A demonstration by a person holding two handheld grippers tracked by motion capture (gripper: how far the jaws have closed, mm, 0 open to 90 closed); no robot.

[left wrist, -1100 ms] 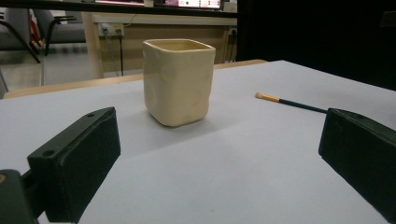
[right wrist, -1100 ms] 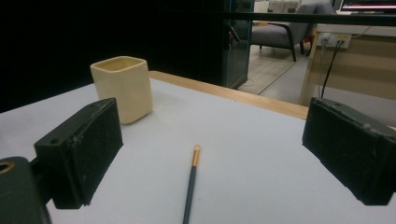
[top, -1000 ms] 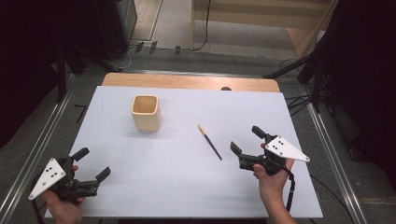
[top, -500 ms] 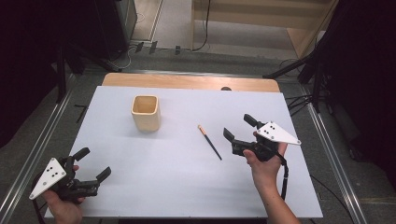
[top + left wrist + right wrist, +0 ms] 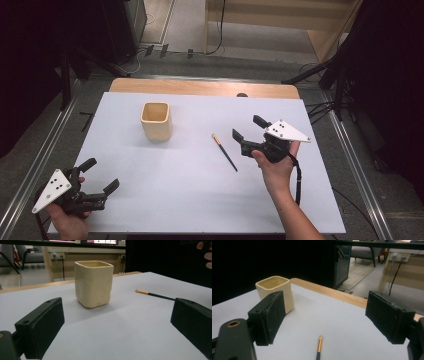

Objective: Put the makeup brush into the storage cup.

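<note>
I have the right gripper point(image 5: 249, 128) held up over the right half of the table point(image 5: 165, 200), jaws spread with nothing between them; they have just been closing a little, and they stand wide apart. The thing I am going for is the brush point(image 5: 224, 152), a thin dark stick with an orange band and a pale tip. It lies flat on the white sheet near the middle of the table, just left of that gripper and a bit nearer to me, not touched by anything.

Its long axis runs on a slant in the high view: pale tip up and to the left, toward the cup point(image 5: 156, 120), dark handle end down and to the right, toward my right hand point(image 5: 272, 165). In the right gripper view the brush point(image 5: 319, 345) sits low between the two jaws, pointing nearly straight away from the camera, tip first. So the jaws straddle the stick's line, and I judge a drop down and forward would bring them to either side of it, closing across the axis.

The right hand is clearly the nearer one. The left gripper point(image 5: 102, 176) rests at the near left corner, well apart from the brush, jaws spread and empty. From its view the cup point(image 5: 93, 283) stands ahead and the brush point(image 5: 155, 295) lies off to the right, behind it.

The cup is cream, squarish, upright and open. I can read no brand, label or writing on the cup, the brush or the grippers.
</note>
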